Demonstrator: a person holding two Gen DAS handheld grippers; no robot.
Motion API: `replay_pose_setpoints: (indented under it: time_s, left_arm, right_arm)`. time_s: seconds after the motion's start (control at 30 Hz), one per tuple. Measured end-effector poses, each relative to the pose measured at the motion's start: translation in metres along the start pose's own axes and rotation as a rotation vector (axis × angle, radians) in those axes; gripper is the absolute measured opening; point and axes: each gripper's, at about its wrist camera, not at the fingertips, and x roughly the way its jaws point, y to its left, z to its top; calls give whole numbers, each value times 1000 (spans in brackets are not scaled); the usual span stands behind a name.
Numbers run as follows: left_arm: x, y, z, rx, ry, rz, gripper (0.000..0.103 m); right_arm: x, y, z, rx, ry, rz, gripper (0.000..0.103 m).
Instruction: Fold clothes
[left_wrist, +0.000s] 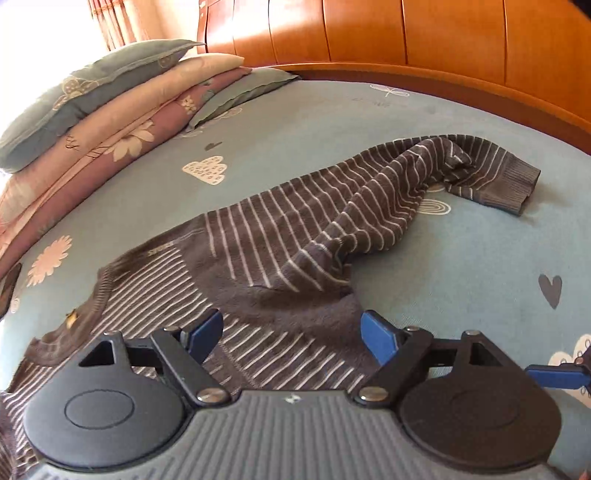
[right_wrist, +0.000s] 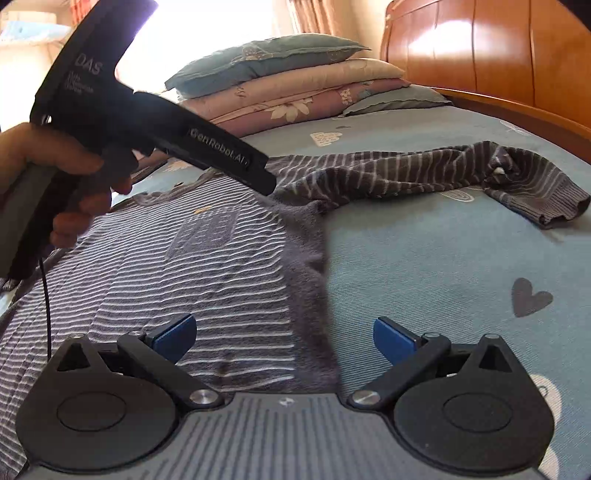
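Left gripper (left_wrist: 291, 336) and right gripper (right_wrist: 284, 338) spread, empty; striped sweater (right_wrist: 221, 266) partly cut off.

Both wrist views look down, close over the sweater (left_wrist: 295, 236), facing the headboard (left_wrist: 443, 33).

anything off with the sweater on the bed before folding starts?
Yes. The sweater's body lies flat, but its sleeve stretches out toward the headboard, twisted and bunched near the cuff, not smoothed. Both grippers, left and right, are open and hold nothing.
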Motion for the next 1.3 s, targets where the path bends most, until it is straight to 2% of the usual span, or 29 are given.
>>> replay_pose_setpoints:
  time_s: [0.1, 0.17, 0.33, 0.4, 0.47, 0.5, 0.63, 0.7, 0.93, 1.0, 1.1, 1.17, 1.23, 1.3]
  left_arm:
    - [23, -5, -3, -62, 4, -69, 81]
    - [34, -10, -3, -59, -1, -112, 81]
    - [63, -23, 13, -104, 21, -244, 84]
    - [64, -25, 21, -134, 3, -314, 84]
    - [58, -21, 27, -204, -16, -422, 84]
    - [52, -19, 29, -218, -31, -442, 84]
    - [15, -6, 18, -187, -77, -304, 84]
    - [-10, 5, -2, -208, -83, -226, 84]
    - [-106, -7, -91, -132, -43, 15, 85]
    - [-126, -15, -109, -151, -29, 43, 86]
    - [-153, -18, -138, -228, -32, 21, 86]
    - [-159, -19, -153, -273, -20, 9, 88]
    - [-159, -22, -166, -286, 12, 32, 88]
    - [-161, -23, -175, -306, 22, 50, 88]
  right_arm:
    - [-3, -35, 7, 168, 14, -9, 103]
    - [-4, -44, 7, 214, 18, -1, 103]
    - [-3, -37, 4, 140, 30, -3, 103]
    - [-2, -35, 2, 127, 34, -1, 103]
    - [-2, -35, 2, 125, 35, 2, 103]
    - [-2, -36, 2, 123, 35, 6, 103]
    - [-4, -38, 1, 117, 31, 20, 103]
    - [-5, -40, 1, 121, 24, 27, 103]
    - [-5, -49, 4, 183, -15, 46, 99]
    - [-5, -52, 5, 216, -19, 71, 98]
    - [-11, -61, 11, 296, -53, 116, 96]
    - [-19, -67, 17, 330, -71, 126, 96]
    - [-32, -73, 24, 342, -87, 108, 95]
    - [-46, -78, 31, 354, -87, 102, 84]
